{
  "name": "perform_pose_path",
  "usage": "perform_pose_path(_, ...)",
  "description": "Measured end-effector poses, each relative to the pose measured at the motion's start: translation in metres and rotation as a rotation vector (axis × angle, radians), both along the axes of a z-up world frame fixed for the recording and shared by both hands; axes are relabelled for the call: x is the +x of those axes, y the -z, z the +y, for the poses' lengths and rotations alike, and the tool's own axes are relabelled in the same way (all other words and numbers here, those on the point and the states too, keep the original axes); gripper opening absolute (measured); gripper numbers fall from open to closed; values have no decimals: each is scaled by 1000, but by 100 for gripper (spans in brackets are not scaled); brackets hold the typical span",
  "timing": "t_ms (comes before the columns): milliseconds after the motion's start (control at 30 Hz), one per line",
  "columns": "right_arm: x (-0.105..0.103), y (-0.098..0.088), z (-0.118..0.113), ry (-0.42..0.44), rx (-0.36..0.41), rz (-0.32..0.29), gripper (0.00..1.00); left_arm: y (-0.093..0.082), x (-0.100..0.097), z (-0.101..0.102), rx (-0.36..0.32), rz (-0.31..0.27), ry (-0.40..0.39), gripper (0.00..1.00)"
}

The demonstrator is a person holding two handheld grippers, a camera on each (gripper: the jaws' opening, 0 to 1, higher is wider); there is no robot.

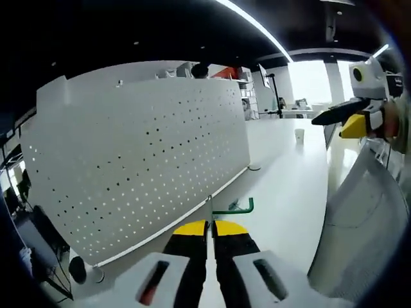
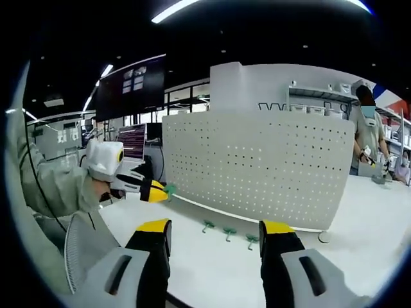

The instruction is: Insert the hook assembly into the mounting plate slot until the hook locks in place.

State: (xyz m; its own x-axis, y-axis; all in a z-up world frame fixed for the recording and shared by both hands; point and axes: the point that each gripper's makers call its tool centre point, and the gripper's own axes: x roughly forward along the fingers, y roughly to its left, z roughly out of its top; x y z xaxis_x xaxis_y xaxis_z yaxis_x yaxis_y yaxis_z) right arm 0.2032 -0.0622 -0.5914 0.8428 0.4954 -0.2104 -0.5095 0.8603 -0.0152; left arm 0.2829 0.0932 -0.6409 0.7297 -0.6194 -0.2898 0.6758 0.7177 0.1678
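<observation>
Pinching a green hook in my left gripper near the pegboard; my right gripper spread wide, three hooks on the table.

A white table carries everything here, its bare top spreading across the lower middle of the right gripper view and running up the right half of the left gripper view. A white perforated panel stands upright on it, across the centre of the right gripper view; in the left gripper view it fills the left and centre. Three green hooks lie on the tabletop just in front of the panel's lower edge, near one another in a short row. A small white cup stands on the table toward the upper right of the left gripper view, well apart from the panel.
</observation>
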Motion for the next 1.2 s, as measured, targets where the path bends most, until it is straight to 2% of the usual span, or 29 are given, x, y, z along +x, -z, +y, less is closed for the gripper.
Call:
perform_pose_path(33, 0, -2, 1, -5, 0, -4, 54, -7, -2, -1, -15, -30, -3, 3)
perform_pose_path(100, 0, -5, 5, -17, 0, -12, 53, -18, -5, -2, -49, -49, -17, 3)
perform_pose_path(200, -1, -13, 11, -43, 11, -26, 52, -36, -11, -4, -64, -104, -24, 3)
perform_pose_path(467, 0, -31, 26, -92, 26, -64, 47, -73, -28, -17, -142, -174, -20, 3)
perform_pose_path(533, 0, -36, 30, -105, 41, -71, 46, -78, -30, -18, -163, -177, -22, 3)
perform_pose_path(567, 0, -38, 31, -109, 46, -78, 45, -82, -32, -20, -197, -171, -21, 3)
perform_pose_path(767, -2, -57, 43, -144, 94, -105, 41, -93, -38, -25, -256, -166, -26, 3)
perform_pose_path(933, -3, -71, 52, -169, 118, -136, 37, -97, -41, -30, -280, -167, -24, 3)
perform_pose_path(1133, -3, -87, 62, -191, 155, -164, 33, -107, -47, -39, -359, -159, -16, 3)
perform_pose_path(1200, -2, -89, 65, -201, 164, -164, 31, -111, -50, -43, -354, -172, -12, 3)
